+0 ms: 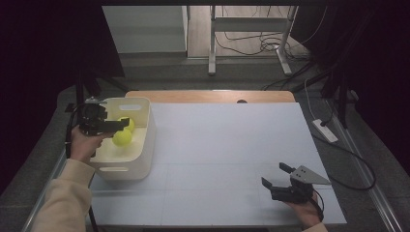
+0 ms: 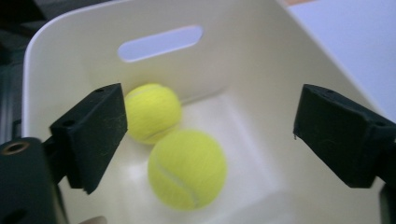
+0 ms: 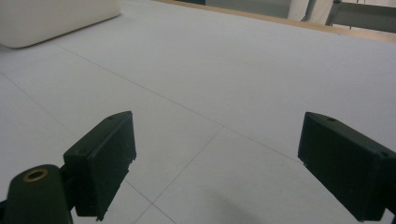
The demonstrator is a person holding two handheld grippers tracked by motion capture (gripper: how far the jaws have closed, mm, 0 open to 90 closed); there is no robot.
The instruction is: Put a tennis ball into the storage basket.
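Two yellow tennis balls lie in the cream bin (image 1: pixel 145 145) at the table's left edge. Nearer ball (image 2: pixel 187 169) sits mid-floor; farther ball (image 2: pixel 153 112) lies toward the end wall under the handle slot, the two touching or nearly so. Being round, they show no long axis; the nearer ball's seam curves across its face. The bin's long side runs away from the person.

Left gripper (image 1: pixel 123 123) hangs over the bin, jaws spread wide with nothing between the pads; both balls lie below it.

Right gripper (image 1: pixel 278 176) rests low near the table's front right corner, well apart from the bin, jaws wide open and empty, aimed across the bare white table (image 1: pixel 227 145). Wooden board edge (image 1: pixel 212 95) runs along the far side. Nothing stands between the grippers.
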